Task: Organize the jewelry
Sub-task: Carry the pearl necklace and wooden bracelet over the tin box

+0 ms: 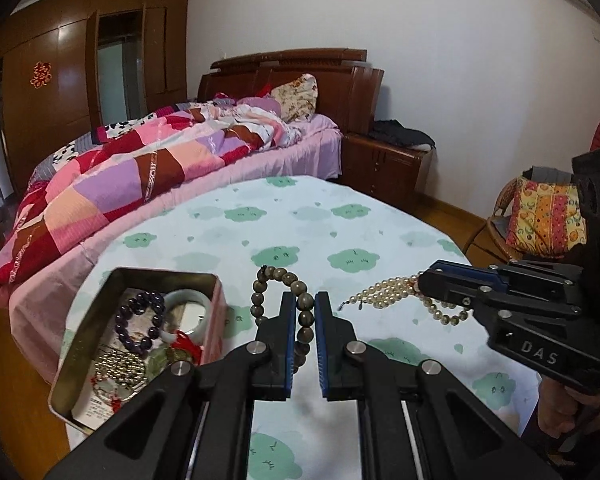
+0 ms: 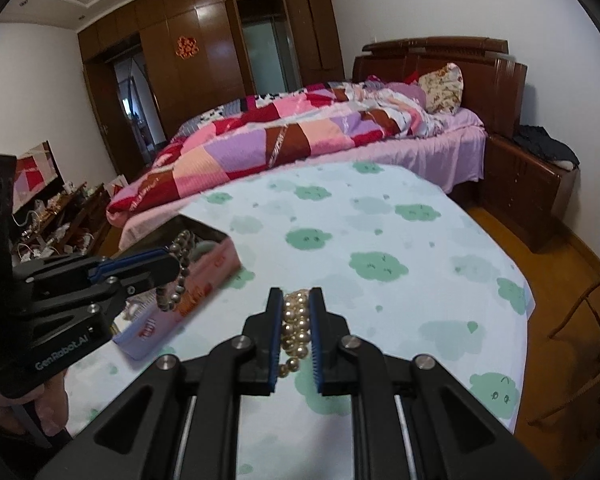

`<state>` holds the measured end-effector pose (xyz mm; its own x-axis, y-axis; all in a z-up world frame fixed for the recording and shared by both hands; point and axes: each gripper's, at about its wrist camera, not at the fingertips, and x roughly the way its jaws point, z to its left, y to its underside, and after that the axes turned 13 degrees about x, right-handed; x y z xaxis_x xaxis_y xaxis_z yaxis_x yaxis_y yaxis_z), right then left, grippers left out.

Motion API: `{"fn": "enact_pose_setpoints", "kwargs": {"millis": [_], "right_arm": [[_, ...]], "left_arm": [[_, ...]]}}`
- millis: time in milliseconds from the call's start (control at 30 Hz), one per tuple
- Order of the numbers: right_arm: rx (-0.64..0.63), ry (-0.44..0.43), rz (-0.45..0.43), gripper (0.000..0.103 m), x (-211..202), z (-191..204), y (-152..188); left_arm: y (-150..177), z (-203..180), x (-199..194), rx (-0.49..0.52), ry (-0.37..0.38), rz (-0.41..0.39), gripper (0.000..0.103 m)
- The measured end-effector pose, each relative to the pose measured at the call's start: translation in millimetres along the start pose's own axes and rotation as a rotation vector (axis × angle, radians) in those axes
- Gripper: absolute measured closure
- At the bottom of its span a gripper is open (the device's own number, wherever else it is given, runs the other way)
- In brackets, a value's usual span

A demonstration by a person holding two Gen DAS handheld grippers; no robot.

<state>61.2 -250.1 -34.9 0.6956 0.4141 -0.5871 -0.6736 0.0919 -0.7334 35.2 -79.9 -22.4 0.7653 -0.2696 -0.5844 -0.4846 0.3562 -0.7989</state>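
Note:
My left gripper (image 1: pixel 303 300) is shut on a brown wooden bead bracelet (image 1: pixel 274 278) and holds it above the table, right of an open pink tin box (image 1: pixel 216 312). The tin holds a purple bead bracelet (image 1: pixel 138 326), a pale jade bangle (image 1: pixel 188 300), gold beads and red charms. My right gripper (image 2: pixel 296 296) is shut on a bunched pearl necklace (image 2: pixel 296 326); in the left wrist view the pearls (image 1: pixel 384 296) trail onto the cloth. In the right wrist view the left gripper (image 2: pixel 172 266) holds the brown bracelet (image 2: pixel 176 276) beside the tin (image 2: pixel 204 280).
The table carries a white cloth with green cloud prints (image 1: pixel 312 224). A bed with a patchwork quilt (image 1: pixel 140 168) stands behind it. A wooden nightstand (image 1: pixel 384 164) is at the back right. A wicker chair with a patterned cushion (image 1: pixel 540 220) stands on the right.

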Motion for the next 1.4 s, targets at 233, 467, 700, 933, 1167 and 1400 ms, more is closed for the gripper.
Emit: {"fn": "enact_pose_setpoints", "kwargs": {"millis": [233, 467, 700, 933, 1167, 1400], "right_arm": [[-0.012, -0.033, -0.043, 0.088, -12, 14, -8], [-0.046, -0.071, -0.071, 0.088, -16, 34, -18], [-0.086, -0.101, -0.086, 0.088, -15, 56, -25], [-0.128, -0.13, -0.09, 0.088, -9, 79, -29], [-0.154, -0.154, -0.081, 0.088, -2, 95, -31], [-0.186, -0.176, -0.074, 0.088, 5, 114, -32]], "left_arm": [[-2, 15, -15, -0.025, -0.032, -0.03, 0.095], [-2, 31, -29, -0.052, -0.067, -0.053, 0.095], [0, 49, -37, -0.08, -0.104, -0.06, 0.095], [5, 65, -41, -0.112, -0.127, -0.058, 0.095], [11, 78, -41, -0.137, -0.146, -0.049, 0.095], [19, 90, -39, -0.164, -0.162, -0.034, 0.095]]}}
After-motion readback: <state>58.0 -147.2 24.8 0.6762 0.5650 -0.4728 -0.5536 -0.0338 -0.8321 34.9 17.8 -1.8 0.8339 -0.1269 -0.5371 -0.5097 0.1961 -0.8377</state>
